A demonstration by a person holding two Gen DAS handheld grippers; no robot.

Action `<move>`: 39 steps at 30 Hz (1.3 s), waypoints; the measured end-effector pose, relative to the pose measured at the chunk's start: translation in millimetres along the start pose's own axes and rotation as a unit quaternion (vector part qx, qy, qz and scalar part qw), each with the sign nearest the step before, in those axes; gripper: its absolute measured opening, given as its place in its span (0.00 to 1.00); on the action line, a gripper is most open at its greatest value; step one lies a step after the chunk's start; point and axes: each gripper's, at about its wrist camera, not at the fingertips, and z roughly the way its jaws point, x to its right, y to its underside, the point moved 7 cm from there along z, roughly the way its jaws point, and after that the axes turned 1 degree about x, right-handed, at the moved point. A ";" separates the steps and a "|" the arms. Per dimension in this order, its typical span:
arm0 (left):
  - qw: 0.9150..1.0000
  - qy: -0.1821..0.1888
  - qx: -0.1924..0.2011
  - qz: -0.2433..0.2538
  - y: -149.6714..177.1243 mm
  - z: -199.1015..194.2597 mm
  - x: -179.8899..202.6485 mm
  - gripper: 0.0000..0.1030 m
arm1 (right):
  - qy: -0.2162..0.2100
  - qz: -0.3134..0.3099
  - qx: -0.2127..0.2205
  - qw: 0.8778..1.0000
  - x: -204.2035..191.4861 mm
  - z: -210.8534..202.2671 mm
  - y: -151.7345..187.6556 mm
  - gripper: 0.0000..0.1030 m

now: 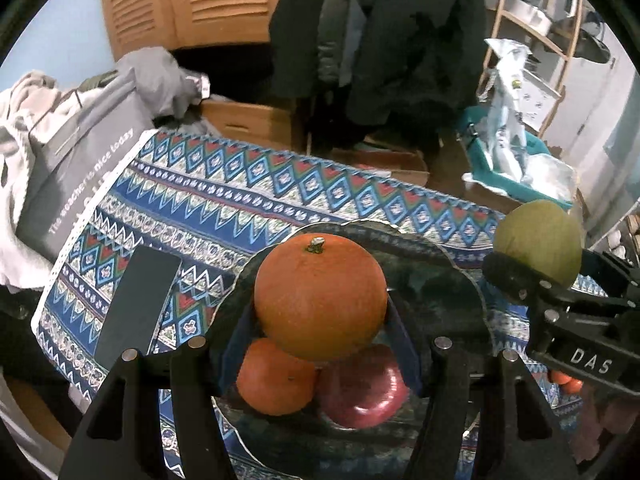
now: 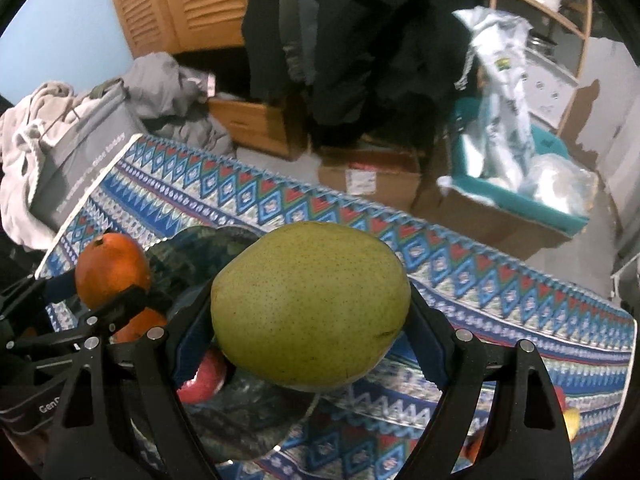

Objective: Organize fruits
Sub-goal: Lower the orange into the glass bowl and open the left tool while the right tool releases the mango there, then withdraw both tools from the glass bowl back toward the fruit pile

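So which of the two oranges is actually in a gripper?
The larger stemmed orange, clamped in the left gripper above the plate; the smaller orange lies on it.

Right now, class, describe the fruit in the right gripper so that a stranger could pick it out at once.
Start at the patterned blue tablecloth and find the dark plate on it. Above the plate's edge, the right gripper clamps a pear. It is the only green fruit; the others are orange or red.
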 end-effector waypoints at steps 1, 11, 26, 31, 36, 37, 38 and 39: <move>1.000 -0.002 -0.003 -0.002 0.3 2.9 -2.6 0.63 | -0.002 -0.003 -0.004 1.000 -3.2 4.4 0.4 0.83; 0.999 -0.019 -0.031 -0.010 8.1 25.2 -17.5 0.63 | -0.017 -0.009 -0.046 0.999 -19.0 41.4 11.1 0.83; 0.997 -0.027 -0.071 -0.015 20.6 42.5 -23.7 0.64 | -0.036 -0.009 -0.069 0.997 -25.9 53.6 17.5 0.84; 0.998 -0.040 -0.050 -0.003 15.8 34.2 -22.7 0.66 | -0.034 -0.009 -0.069 0.997 -26.4 55.1 20.9 0.83; 0.998 -0.047 -0.039 0.001 10.8 27.1 -23.1 0.75 | -0.033 -0.010 -0.029 0.999 -25.0 33.4 2.2 0.83; 0.998 -0.044 -0.039 -0.001 10.3 25.7 -22.8 0.75 | -0.031 -0.010 -0.024 0.999 -23.9 29.4 -1.0 0.83; 0.998 -0.041 -0.037 -0.001 9.7 23.3 -22.6 0.75 | -0.027 -0.008 -0.019 0.999 -22.0 25.1 -4.0 0.83; 0.999 -0.042 -0.035 -0.001 9.1 21.1 -22.6 0.75 | -0.027 -0.007 -0.017 0.999 -21.1 22.6 -5.6 0.83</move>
